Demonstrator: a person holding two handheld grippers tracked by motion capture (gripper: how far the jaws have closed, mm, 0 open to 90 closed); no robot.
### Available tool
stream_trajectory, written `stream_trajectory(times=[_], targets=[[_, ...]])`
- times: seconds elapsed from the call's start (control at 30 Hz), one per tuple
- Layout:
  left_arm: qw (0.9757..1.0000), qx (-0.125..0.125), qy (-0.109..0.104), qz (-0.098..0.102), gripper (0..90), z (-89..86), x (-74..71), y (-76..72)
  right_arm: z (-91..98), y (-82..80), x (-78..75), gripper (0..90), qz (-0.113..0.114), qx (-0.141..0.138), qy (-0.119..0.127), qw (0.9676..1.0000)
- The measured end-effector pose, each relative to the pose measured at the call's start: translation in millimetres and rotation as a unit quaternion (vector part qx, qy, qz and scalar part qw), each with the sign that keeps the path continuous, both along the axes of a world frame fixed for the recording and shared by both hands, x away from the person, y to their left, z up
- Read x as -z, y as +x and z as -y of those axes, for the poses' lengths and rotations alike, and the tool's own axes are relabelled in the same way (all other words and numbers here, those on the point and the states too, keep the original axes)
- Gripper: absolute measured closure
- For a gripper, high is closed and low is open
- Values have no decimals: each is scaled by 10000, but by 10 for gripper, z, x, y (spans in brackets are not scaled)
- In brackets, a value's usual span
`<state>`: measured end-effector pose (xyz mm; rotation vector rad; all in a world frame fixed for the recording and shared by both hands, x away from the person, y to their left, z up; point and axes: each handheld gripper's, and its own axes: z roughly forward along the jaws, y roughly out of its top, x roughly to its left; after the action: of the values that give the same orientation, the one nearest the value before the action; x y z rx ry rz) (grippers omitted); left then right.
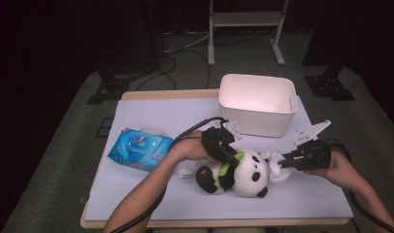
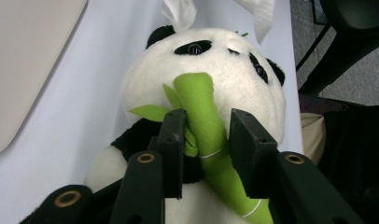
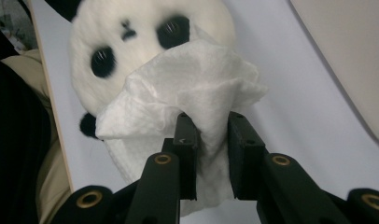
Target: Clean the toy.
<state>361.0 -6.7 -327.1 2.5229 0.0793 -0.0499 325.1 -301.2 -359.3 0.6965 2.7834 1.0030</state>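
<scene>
I keep the left gripper [image 2: 204, 149] loosely astride the panda's [image 1: 251, 172] bamboo [image 2: 201, 116], seemingly not clamped, while my right gripper [image 3: 211, 154], pinching the wipe [image 3: 192, 84], dabs its face gently.

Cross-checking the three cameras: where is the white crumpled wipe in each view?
High view: the white crumpled wipe is right of centre, at the right gripper.
Left gripper view: top edge, above the panda's head.
Right gripper view: centre, between the jaws.
Shared landmark: the black-and-white plush panda.
</scene>
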Motion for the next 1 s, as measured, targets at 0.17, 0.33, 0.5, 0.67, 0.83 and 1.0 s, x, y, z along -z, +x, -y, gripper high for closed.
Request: stream_trajectory(times=[0.17,0.33,0.5,0.67,0.83,1.0], targets=[[10000,0,6,23,649,-2,-6,2,213,19,143,745,-85,268,-36,9996],[10000,-13,1,7,643,-5,-8,3,292,13,209,745,-138,368,-163,9991],[10000,-15,0,14,640,-8,-10,3,385,10,268,745,-172,527,-246,9982],[10000,-8,24,10,637,-4,-13,6,492,14,367,745,-275,715,-325,9965],[10000,-5,29,-7,625,-7,-12,6,655,-17,457,690,-332,938,-423,9941],[10000,-18,46,-11,607,5,-12,6,741,-48,458,601,-424,1047,-367,9929]])
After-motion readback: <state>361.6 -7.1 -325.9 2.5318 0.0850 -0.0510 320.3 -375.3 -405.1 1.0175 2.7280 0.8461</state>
